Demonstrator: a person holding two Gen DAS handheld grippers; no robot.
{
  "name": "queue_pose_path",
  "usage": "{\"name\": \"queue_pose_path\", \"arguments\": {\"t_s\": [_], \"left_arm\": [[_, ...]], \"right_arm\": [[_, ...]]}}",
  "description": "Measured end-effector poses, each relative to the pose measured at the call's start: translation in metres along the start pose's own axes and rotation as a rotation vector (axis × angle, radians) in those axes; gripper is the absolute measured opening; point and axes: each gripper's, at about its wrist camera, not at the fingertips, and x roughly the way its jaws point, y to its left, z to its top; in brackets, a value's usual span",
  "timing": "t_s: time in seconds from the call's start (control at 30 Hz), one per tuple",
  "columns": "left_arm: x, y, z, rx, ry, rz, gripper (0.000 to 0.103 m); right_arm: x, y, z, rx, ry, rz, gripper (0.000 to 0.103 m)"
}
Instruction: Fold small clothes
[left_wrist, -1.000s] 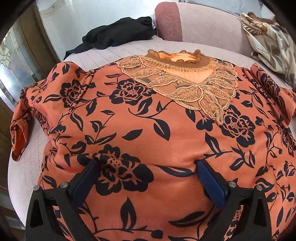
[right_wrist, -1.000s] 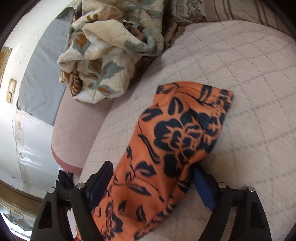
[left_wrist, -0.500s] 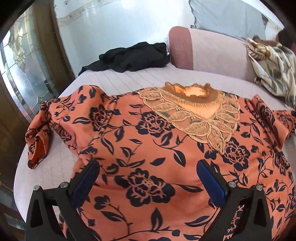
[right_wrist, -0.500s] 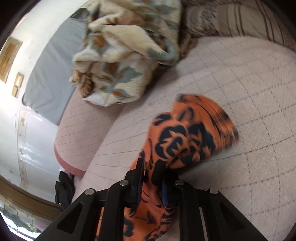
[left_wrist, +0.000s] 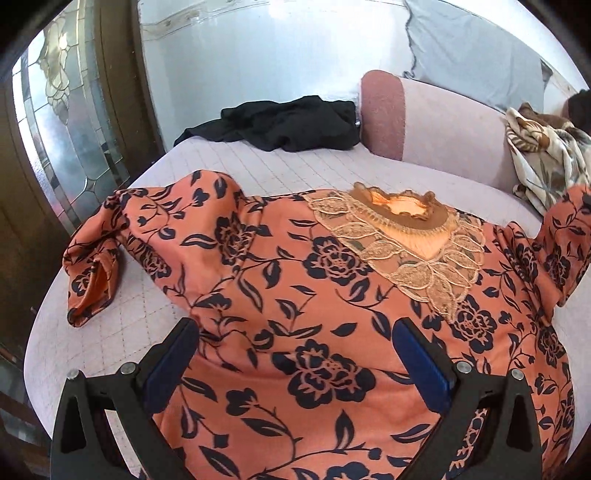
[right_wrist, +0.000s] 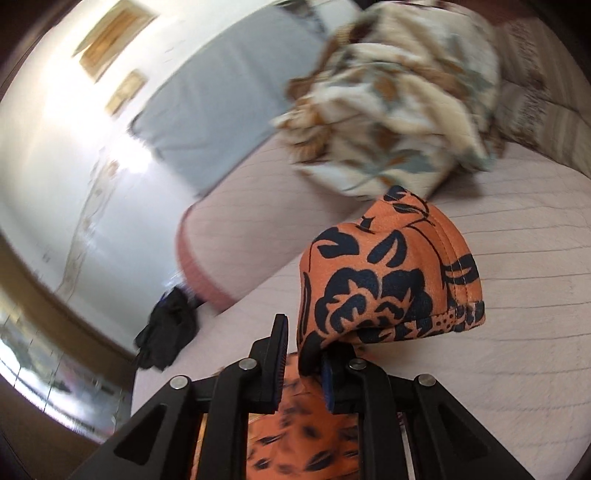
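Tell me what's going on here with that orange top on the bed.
A person with a handheld gripper in each hand is folding an orange floral blouse spread face up on a quilted bed. The right gripper is shut on one sleeve and holds its cuff end up off the bed. The left gripper hovers open above the blouse's body, holding nothing. A black garment and a patterned blanket lie further back.

One orange blouse with a black flower print and a lace collar (left_wrist: 295, 302) is lying on one bed with a pale quilted cover (left_wrist: 280, 170). One crumpled black garment (left_wrist: 280, 123) is sitting at the bed's far edge. One cream blanket with a leaf pattern (left_wrist: 546, 162) is showing beside one grey pillow (left_wrist: 476, 55). Two black grippers are showing, each carrying two blue-padded fingers (left_wrist: 173, 365).
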Motion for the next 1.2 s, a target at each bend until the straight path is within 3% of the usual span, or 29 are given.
{"name": "queue_pose_path", "arguments": {"t_s": [0.17,0.37,0.53,0.6,0.63,0.67,0.8,1.0,1.07,1.13,1.2], "left_arm": [[0.008,0.023,0.003,-0.047,0.032,0.038,0.103],[0.014,0.062,0.006,-0.117,0.042,0.115,0.103],[0.025,0.099,0.007,-0.189,0.067,0.184,0.103],[0.03,0.118,0.006,-0.237,0.085,0.211,0.103],[0.032,0.125,0.006,-0.256,0.09,0.221,0.103],[0.034,0.133,0.006,-0.277,0.098,0.231,0.103],[0.043,0.16,0.004,-0.362,0.135,0.265,0.103],[0.05,0.183,0.004,-0.436,0.16,0.284,0.103],[0.054,0.184,0.005,-0.447,0.166,0.283,0.103],[0.057,0.184,0.008,-0.452,0.158,0.266,0.103],[0.055,0.178,0.016,-0.447,0.118,0.226,0.103]], "right_arm": [[0.006,0.072,-0.024,-0.117,0.076,0.085,0.017],[0.028,0.17,-0.076,-0.251,0.168,0.191,0.017],[0.074,0.235,-0.145,-0.358,0.268,0.136,0.021],[0.107,0.252,-0.184,-0.408,0.36,0.086,0.048],[0.119,0.256,-0.201,-0.414,0.399,0.08,0.085],[0.128,0.255,-0.211,-0.412,0.42,0.086,0.093],[0.152,0.258,-0.267,-0.428,0.524,0.108,0.093],[0.117,0.259,-0.264,-0.424,0.395,0.244,0.09],[0.12,0.258,-0.246,-0.399,0.359,0.225,0.074],[0.127,0.252,-0.233,-0.392,0.349,0.14,0.064],[0.126,0.234,-0.219,-0.369,0.342,0.096,0.06]]}}
